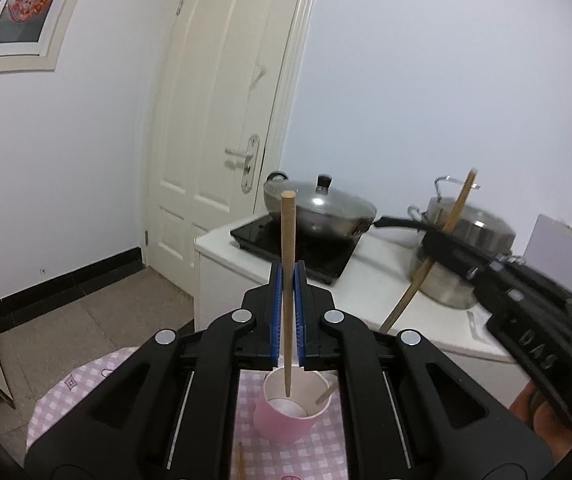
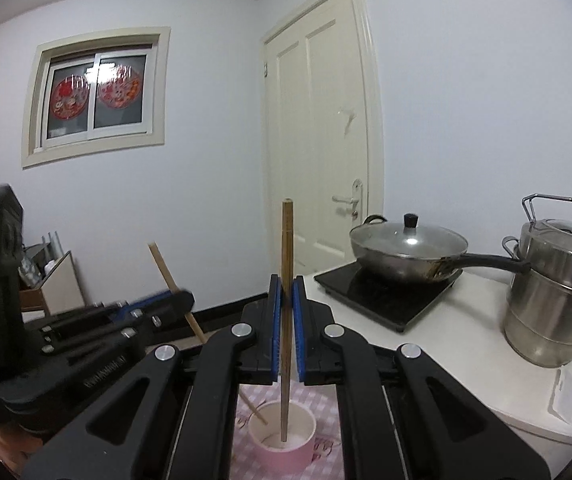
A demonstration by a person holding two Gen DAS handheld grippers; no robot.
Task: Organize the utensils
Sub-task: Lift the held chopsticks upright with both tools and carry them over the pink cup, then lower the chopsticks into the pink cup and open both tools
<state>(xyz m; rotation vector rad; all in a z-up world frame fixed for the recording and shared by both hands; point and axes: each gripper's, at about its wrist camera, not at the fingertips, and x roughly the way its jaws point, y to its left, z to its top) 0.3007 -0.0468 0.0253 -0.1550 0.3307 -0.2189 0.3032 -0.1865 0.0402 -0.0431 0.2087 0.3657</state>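
Ahead of me, beyond my fingers, a white table point(image 2: 462, 344) runs along the wall beside a cream panelled door point(image 2: 322, 120), its near edge square and its left corner ending just short of the door. On it sits a black induction hob point(image 2: 386, 300) close to that corner, carrying a lidded wok point(image 2: 406, 252) whose black handle reaches right until it touches a stacked steel steamer pot point(image 2: 558, 300). The strip of table in front of the hob and pot is bare. Left of it the tiled floor point(image 1: 98, 320) lies open up to the black skirting.

Below my hands is a round table point(image 1: 70, 392) under a pink checked cloth, its curved edge showing on the left. A pink paper cup point(image 1: 290, 404) with a white inside stands on it, directly under both grippers.

My left gripper point(image 1: 288, 276) has its blue-padded fingers clamped on a pale wooden chopstick point(image 1: 287, 280), held upright with its lower tip inside the cup. My right gripper point(image 2: 287, 288) is pinched tight on a darker brown chopstick point(image 2: 286, 320), also upright, its tip down in the same cup. In the left view the right gripper's body shows raised letters reading roughly "DAS"; the writing on the other gripper's side is too blurred to read.
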